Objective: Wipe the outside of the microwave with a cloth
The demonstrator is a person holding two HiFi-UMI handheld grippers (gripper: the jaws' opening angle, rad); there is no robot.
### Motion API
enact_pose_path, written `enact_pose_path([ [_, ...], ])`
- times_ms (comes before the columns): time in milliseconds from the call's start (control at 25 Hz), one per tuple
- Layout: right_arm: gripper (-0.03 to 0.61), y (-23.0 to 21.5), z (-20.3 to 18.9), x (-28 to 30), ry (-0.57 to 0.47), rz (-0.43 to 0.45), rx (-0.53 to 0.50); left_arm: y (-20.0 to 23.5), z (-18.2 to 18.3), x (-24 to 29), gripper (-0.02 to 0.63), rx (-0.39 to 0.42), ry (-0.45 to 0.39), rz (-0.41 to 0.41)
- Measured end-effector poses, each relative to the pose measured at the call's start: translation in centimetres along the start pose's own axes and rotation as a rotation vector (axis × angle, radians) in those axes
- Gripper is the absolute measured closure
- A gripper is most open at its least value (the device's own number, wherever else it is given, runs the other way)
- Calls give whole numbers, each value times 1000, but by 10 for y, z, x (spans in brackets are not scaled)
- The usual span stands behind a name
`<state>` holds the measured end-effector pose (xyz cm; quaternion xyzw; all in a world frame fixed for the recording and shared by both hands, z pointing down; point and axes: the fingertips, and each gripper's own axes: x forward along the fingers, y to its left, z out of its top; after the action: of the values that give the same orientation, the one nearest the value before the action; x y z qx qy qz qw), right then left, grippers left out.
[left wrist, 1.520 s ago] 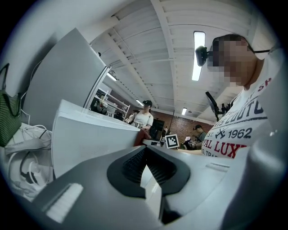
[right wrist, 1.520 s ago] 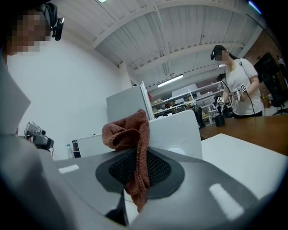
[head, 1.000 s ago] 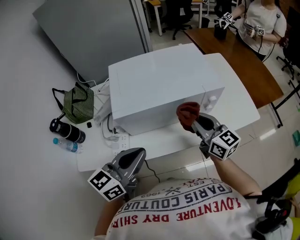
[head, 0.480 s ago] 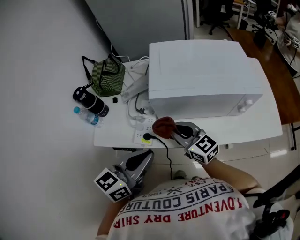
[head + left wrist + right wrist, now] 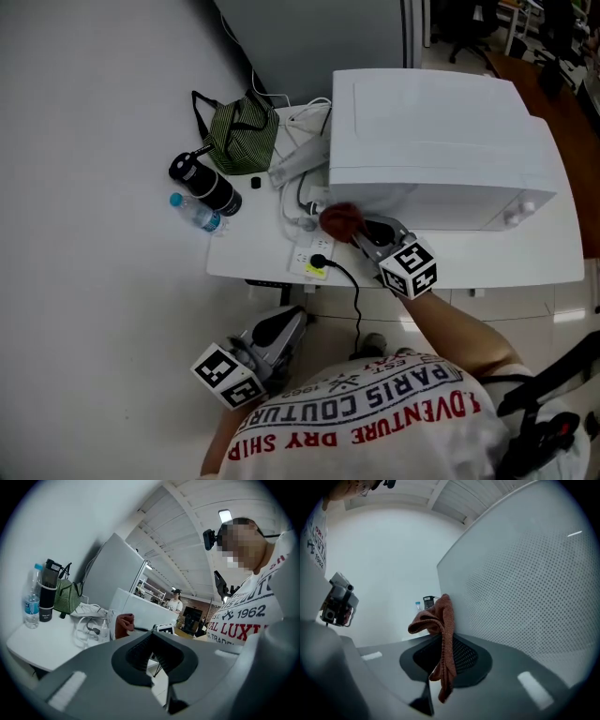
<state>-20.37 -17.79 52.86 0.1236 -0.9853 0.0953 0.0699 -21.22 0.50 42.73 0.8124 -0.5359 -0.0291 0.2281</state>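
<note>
A white microwave (image 5: 441,141) stands on a white table (image 5: 469,267); its perforated side panel (image 5: 534,583) fills the right of the right gripper view. My right gripper (image 5: 361,230) is shut on a reddish-brown cloth (image 5: 339,221), holding it at the microwave's lower left front corner. The cloth (image 5: 440,634) hangs bunched between the jaws, close beside the panel. My left gripper (image 5: 281,330) is held low near my body, below the table edge, shut with nothing in it. From there the cloth (image 5: 123,624) and the microwave (image 5: 136,611) show in the distance.
Left of the microwave lie a green striped bag (image 5: 242,136), a black flask (image 5: 204,186), a small water bottle (image 5: 197,212) and a white power strip with cables (image 5: 314,258). A black cord (image 5: 356,300) hangs off the table's front edge. A grey partition (image 5: 319,37) stands behind.
My right gripper has carried the cloth from the microwave's front right side across to its left corner. The head view has shifted left. The left gripper has stayed low.
</note>
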Motion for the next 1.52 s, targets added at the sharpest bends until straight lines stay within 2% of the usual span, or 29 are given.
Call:
enact_pose_path([
  [240, 534, -16, 1, -21, -1, -28, -3, -13, -1, 16, 607, 5, 16, -33],
  [520, 534, -61, -7, -83, 2, -133, 10, -39, 0, 62, 607, 38, 48, -139],
  [760, 534, -111, -9, -164, 2, -305, 25, -74, -4, 116, 607, 46, 100, -296],
  [1000, 534, -156, -10, -240, -3, -472, 45, -103, -2, 148, 607, 62, 126, -394],
  [1120, 535, -172, -13, -265, -5, -534, 68, -110, -5, 157, 607, 64, 139, -418],
  [1360, 535, -178, -15, -277, -11, -530, 95, -119, -6, 164, 607, 66, 157, -443],
  [1440, 535, -169, -7, -276, -44, -493, 126, -117, -4, 164, 607, 66, 155, -440],
  [1520, 536, -150, 13, -270, -95, -419, 131, -113, -3, 162, 607, 67, 150, -430],
])
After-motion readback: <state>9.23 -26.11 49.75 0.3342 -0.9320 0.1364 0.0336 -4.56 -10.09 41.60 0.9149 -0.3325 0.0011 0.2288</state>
